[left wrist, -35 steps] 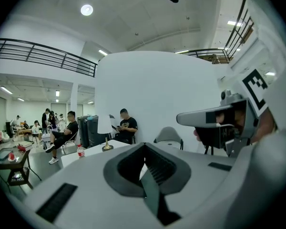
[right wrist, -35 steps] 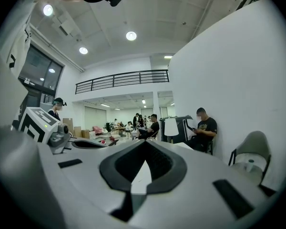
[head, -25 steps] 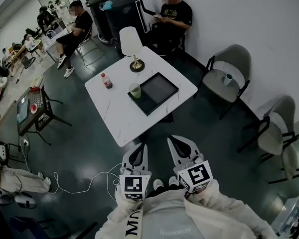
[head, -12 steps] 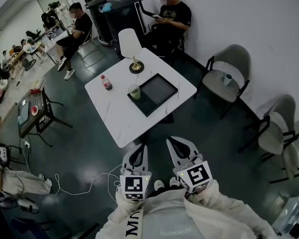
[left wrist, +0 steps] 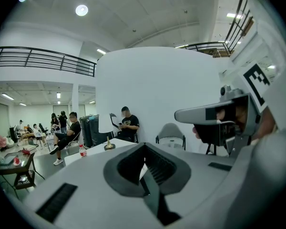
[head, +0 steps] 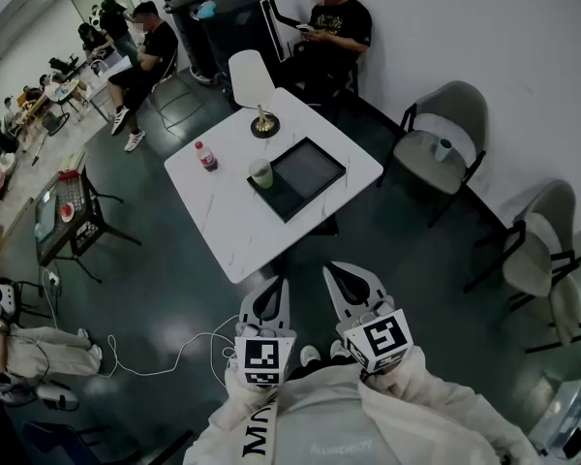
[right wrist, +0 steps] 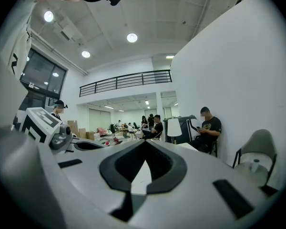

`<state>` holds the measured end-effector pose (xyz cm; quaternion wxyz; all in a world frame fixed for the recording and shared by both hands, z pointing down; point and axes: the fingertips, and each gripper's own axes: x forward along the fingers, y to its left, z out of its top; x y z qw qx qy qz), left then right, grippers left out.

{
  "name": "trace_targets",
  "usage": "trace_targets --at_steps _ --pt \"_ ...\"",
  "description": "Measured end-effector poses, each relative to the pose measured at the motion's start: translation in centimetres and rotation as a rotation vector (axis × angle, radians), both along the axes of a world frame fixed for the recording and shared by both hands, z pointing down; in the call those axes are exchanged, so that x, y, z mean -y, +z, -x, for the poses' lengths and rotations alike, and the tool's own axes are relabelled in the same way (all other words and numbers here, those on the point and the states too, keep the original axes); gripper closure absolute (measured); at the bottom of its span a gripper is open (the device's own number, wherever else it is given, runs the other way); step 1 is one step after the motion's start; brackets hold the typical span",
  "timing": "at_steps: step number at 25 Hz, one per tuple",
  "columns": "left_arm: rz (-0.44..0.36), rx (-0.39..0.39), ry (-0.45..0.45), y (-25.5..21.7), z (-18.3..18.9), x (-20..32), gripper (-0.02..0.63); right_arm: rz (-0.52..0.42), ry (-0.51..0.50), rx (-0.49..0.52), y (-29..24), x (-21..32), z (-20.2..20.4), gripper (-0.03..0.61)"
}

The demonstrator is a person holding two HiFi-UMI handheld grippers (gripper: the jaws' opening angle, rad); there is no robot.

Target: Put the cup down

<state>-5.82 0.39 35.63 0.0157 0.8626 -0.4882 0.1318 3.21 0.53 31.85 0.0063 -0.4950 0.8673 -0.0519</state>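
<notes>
A pale green cup (head: 261, 174) stands upright on the left corner of a black tray (head: 310, 172) on the white table (head: 223, 226). My left gripper (head: 275, 283) and right gripper (head: 332, 270) are held side by side close to my body, short of the table's near corner and well apart from the cup. Both are shut with nothing between the jaws. The left gripper (left wrist: 144, 146) and the right gripper (right wrist: 145, 143) each show their tips meeting in their own views, pointing roughly level toward the table.
A red-capped bottle (head: 206, 157) and a white-shaded lamp (head: 256, 90) also stand on the table. Grey chairs (head: 443, 143) line the right wall, one with a small cup (head: 444, 150) on its seat. Seated people (head: 334, 27) are behind the table. A white cable (head: 165, 361) lies on the floor.
Neither gripper has moved. Only people in the far background have shifted.
</notes>
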Motion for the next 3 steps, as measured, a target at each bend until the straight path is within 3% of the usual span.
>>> trace_targets --at_steps 3 --pt "0.002 0.003 0.003 0.03 -0.09 0.21 0.603 0.000 0.002 0.001 -0.04 0.20 -0.11 0.574"
